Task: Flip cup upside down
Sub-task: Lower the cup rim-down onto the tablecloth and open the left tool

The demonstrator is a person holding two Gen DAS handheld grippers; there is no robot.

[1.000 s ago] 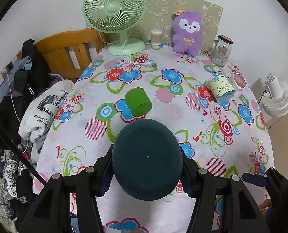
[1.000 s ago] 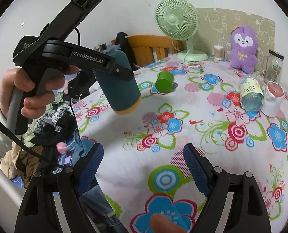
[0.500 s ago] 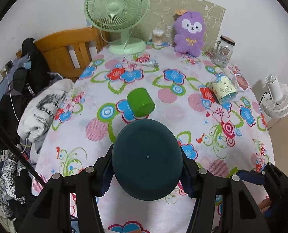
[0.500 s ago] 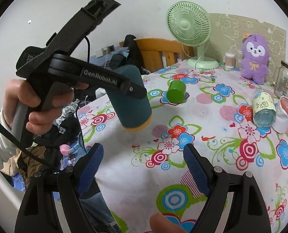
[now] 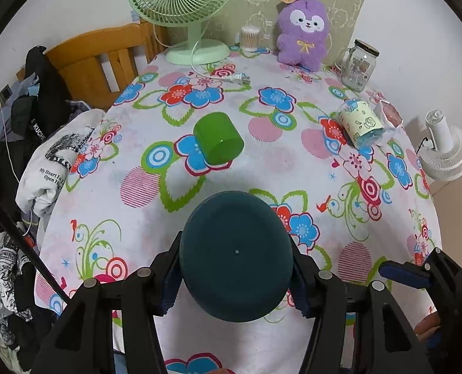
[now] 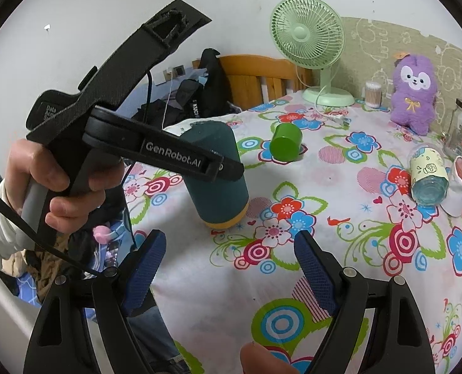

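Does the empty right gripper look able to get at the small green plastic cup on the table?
Probably yes: the right gripper is open, and only bare flowered tablecloth lies before the green cup; the held teal cup sits leftward.

The cup (image 5: 236,257) was dark teal with a mustard-yellow band at its rim (image 6: 227,223). It sat inverted, flat base up, low in the centre of the left wrist view, its rim seemingly meeting the floral tablecloth (image 6: 340,249).
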